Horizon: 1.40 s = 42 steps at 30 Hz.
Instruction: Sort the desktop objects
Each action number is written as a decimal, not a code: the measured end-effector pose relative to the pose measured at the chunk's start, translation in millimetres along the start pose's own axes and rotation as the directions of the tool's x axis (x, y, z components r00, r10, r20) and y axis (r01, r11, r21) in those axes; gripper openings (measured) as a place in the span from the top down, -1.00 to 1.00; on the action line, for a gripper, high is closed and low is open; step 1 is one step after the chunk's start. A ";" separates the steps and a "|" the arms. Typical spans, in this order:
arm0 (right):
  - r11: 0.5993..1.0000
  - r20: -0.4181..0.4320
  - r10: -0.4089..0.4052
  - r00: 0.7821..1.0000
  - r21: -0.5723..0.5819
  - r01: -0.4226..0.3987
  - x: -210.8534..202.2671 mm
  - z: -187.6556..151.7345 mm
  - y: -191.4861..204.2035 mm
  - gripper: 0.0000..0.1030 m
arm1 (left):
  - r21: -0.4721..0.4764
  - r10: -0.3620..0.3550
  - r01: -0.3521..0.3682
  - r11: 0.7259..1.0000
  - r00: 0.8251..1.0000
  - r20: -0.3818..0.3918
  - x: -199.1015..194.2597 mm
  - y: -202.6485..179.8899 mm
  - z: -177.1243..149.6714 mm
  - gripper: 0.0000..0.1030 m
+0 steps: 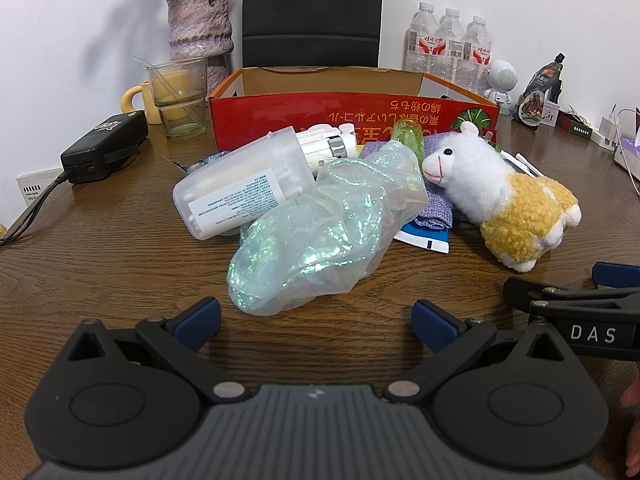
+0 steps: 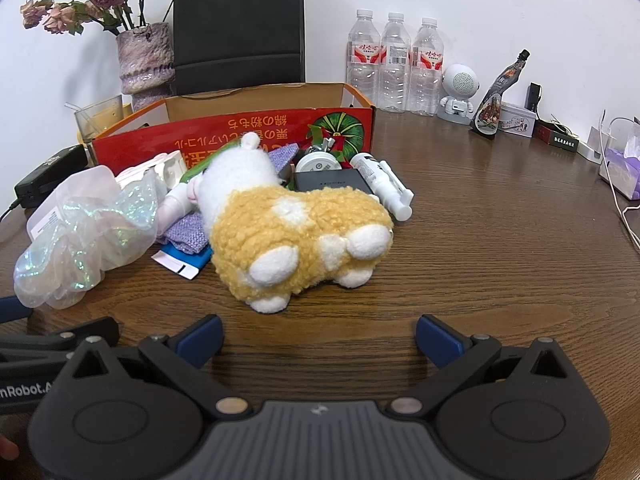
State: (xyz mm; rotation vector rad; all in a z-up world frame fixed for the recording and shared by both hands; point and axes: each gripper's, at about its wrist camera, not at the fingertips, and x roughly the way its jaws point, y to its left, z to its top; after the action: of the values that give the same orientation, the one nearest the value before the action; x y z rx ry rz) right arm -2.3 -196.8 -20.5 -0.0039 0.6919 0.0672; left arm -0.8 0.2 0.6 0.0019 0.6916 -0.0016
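A pile of objects lies on the wooden table in front of a red cardboard box. It holds an iridescent green bag, a clear plastic canister on its side, a white and yellow alpaca plush, a purple cloth, a black box and a white spray bottle. My left gripper is open, just short of the bag. My right gripper is open, just short of the plush.
At the back stand a purple vase with dried flowers, a glass, a yellow mug, three water bottles, a white speaker figure and a sauce pouch. A black charger lies left.
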 end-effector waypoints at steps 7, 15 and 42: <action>1.000 0.000 -0.003 1.000 0.002 0.003 -2.3 -2.0 1.0 -1.00 | 0.001 0.001 -0.001 1.000 1.000 0.000 0.8 0.3 0.4 -1.00; 1.000 0.001 -0.007 1.000 0.004 0.007 -1.5 -2.2 -1.3 -1.00 | 0.001 0.001 -0.001 1.000 1.000 0.000 0.9 0.1 0.5 -1.00; 1.000 -0.001 -0.019 1.000 0.014 0.019 -1.4 -2.2 0.6 -1.00 | 0.002 0.005 -0.005 1.000 1.000 -0.001 1.8 0.7 0.4 -1.00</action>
State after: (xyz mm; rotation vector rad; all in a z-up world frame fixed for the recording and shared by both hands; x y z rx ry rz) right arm -4.9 -196.4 -21.3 0.0027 0.6930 0.0437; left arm 0.8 0.9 -0.2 0.0053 0.6922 0.0023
